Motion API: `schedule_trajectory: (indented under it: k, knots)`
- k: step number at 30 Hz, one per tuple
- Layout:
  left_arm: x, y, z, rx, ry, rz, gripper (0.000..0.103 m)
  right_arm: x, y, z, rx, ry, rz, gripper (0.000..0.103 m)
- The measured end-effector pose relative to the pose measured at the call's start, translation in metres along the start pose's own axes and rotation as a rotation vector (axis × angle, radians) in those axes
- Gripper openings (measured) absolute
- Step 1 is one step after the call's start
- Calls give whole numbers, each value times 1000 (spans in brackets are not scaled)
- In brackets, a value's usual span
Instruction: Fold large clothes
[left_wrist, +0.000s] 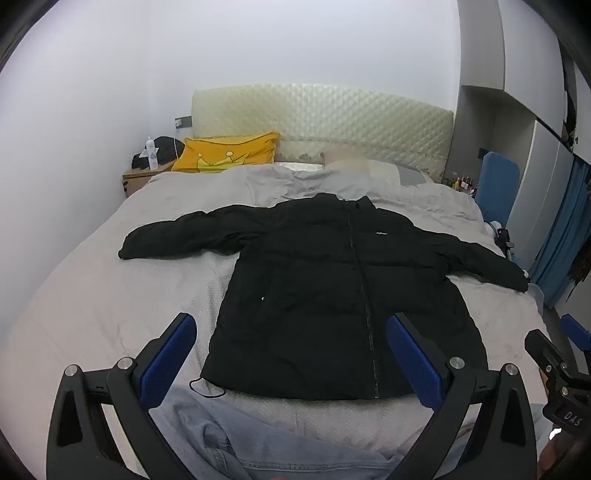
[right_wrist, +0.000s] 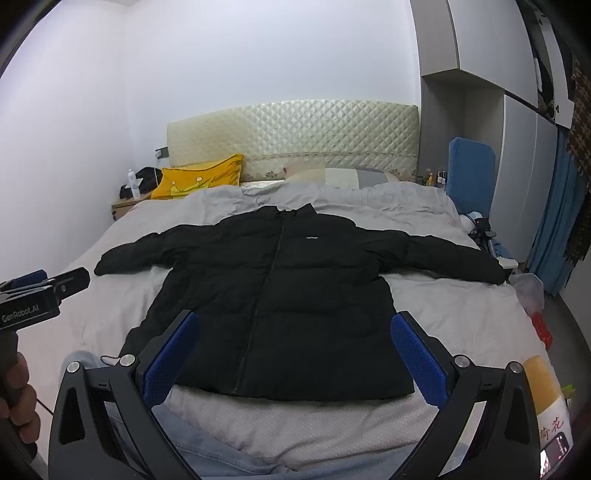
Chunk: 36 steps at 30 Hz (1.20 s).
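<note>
Ahead of both my claws, the black puffer jacket (left_wrist: 332, 295) lies flat on the grey bed (left_wrist: 92, 314), zipped, sleeves outspread; left gripper (left_wrist: 291, 354) and right gripper (right_wrist: 295, 354) gape wide, empty.

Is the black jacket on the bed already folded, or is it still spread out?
Spread out. The black jacket lies flat on the bed, front up and zipped, with both sleeves stretched out sideways.
</note>
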<state>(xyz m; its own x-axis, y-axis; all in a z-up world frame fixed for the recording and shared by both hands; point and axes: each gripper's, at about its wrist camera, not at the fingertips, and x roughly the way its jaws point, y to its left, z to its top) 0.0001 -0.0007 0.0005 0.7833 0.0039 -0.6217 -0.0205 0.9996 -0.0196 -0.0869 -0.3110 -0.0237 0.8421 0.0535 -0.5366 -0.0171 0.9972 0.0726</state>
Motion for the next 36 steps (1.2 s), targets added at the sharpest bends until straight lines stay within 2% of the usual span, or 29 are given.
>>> schedule_trajectory:
  k: [6,13,36]
  knots:
    - [2,-4,2,21,-3,-6,103,2,0,-1,0,-1,-7,103]
    - [0,-3,1,-3,7,-25,103,1,-3,-2,-2,-3,-9,103]
    - [0,-4,-2,-3,11,-7,103,0,-2,1,-6,-11,-12,103]
